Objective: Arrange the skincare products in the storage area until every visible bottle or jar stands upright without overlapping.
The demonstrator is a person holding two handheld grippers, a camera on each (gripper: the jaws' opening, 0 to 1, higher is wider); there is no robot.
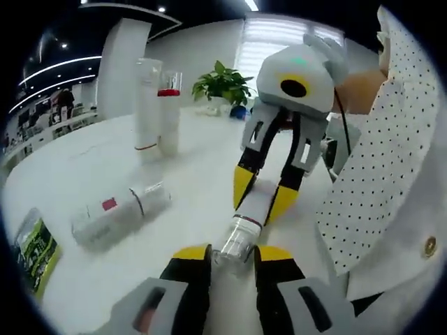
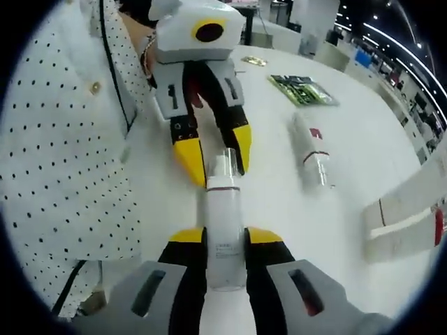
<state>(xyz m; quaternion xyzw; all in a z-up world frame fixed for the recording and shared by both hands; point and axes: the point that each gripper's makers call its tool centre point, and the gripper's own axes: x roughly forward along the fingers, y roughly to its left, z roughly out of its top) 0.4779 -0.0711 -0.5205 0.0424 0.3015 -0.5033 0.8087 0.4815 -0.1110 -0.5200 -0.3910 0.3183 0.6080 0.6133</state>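
Note:
A slim white bottle point(image 2: 223, 209) with a clear cap point(image 1: 237, 241) hangs above the white table, held from both ends. My right gripper point(image 2: 225, 236) is shut on its white body and reaches into the left gripper view from the upper right point(image 1: 263, 195). My left gripper point(image 1: 234, 252) is shut on the clear cap; it faces me in the right gripper view point(image 2: 216, 157). A second white bottle with a red label point(image 1: 119, 213) point(image 2: 312, 150) lies on its side on the table. Two tall bottles point(image 1: 148, 105) point(image 1: 168, 112) stand upright side by side farther back.
A green packet point(image 1: 35, 251) point(image 2: 304, 89) lies flat near the table's edge. A potted plant point(image 1: 222, 84) stands at the far side. A person in a dotted shirt point(image 1: 377, 153) point(image 2: 63, 139) is close beside both grippers. The standing bottles reach the right edge of the right gripper view point(image 2: 412, 216).

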